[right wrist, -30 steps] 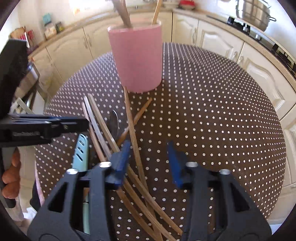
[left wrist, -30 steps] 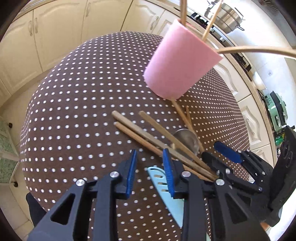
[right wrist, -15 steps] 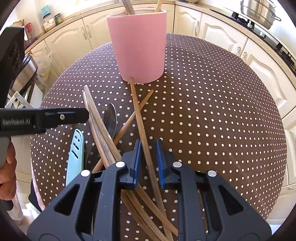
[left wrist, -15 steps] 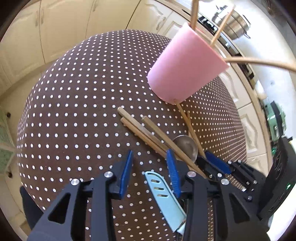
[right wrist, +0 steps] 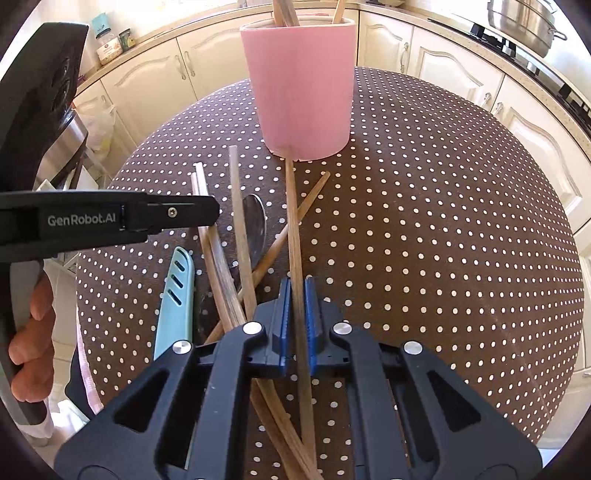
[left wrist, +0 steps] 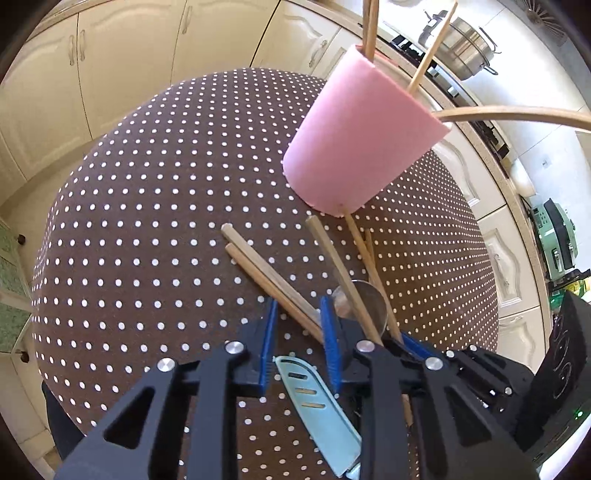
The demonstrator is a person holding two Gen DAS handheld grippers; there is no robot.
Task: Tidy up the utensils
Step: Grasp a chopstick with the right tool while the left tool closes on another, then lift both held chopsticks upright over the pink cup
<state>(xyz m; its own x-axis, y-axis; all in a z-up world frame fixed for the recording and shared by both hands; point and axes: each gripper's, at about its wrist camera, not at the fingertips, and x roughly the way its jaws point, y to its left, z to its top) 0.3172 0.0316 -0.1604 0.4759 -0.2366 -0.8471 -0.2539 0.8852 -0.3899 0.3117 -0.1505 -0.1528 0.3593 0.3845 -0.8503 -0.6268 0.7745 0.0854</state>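
A pink cup point(left wrist: 362, 147) point(right wrist: 303, 85) holding wooden utensils stands on the brown dotted table point(left wrist: 147, 221) point(right wrist: 443, 221). In front of it lie loose wooden sticks, a metal spoon point(left wrist: 365, 302) point(right wrist: 255, 221) and a light blue knife sheath point(left wrist: 314, 398) point(right wrist: 177, 291). My right gripper point(right wrist: 298, 286) is shut on one long wooden stick point(right wrist: 291, 221) whose far tip touches the cup's base. My left gripper point(left wrist: 299, 308) point(right wrist: 207, 210) is closing around a pair of sticks point(left wrist: 255, 262) that cross its jaws at an angle; its pads still stand apart.
Cream cabinets ring the round table, whose edge drops off on all sides. A steel pot point(left wrist: 465, 48) point(right wrist: 524, 22) sits on the stove behind. A person's hand point(right wrist: 29, 350) holds the left gripper's handle at the left edge.
My right gripper has closed onto the long stick. My left gripper has shifted forward over the pair of sticks and its jaws have narrowed. One loose stick now points more toward the cup.
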